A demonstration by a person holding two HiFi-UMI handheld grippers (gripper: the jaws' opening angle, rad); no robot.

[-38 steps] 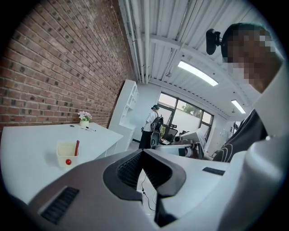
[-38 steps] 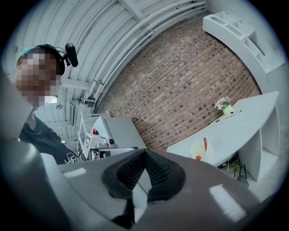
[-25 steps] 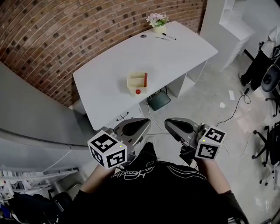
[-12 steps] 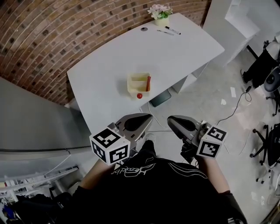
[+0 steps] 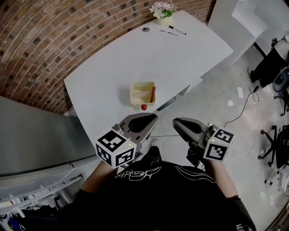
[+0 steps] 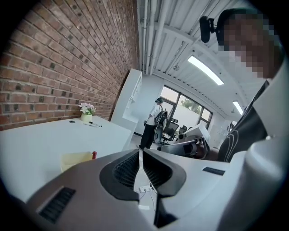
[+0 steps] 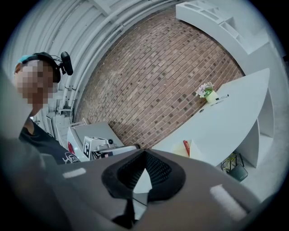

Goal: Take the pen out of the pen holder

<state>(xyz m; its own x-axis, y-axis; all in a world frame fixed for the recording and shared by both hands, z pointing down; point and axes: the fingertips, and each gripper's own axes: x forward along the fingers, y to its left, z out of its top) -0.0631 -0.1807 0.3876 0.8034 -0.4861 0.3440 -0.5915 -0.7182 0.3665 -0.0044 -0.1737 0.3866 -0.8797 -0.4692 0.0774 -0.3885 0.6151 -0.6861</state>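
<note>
- Red pen [image 5: 153, 94]: it lies inside the pale yellow rectangular plastic pen holder [image 5: 140, 85], along the holder's right side as the head view shows it.
- The holder stands on the white surface [image 5: 189, 54], close to the edge nearest you.
- A small red round object [image 5: 143, 107] sits on the surface just beside the holder's near corner, outside it.
- Your left tongs [image 5: 152, 118] are closed, the jaws pressed together with nothing between them. They are held short of the surface's near edge, pointing toward the holder and well apart from it.
- Your right tongs [image 5: 177, 122] are closed too and grip nothing. They sit beside the left ones, over the floor, also clear of the surface.
- At the far end of the surface stand a small pot of pale flowers [image 5: 163, 11], with two black marker pens [image 5: 177, 30] lying next to it.
- A red brick wall [image 5: 54, 36] runs along the far side of the surface.
</note>
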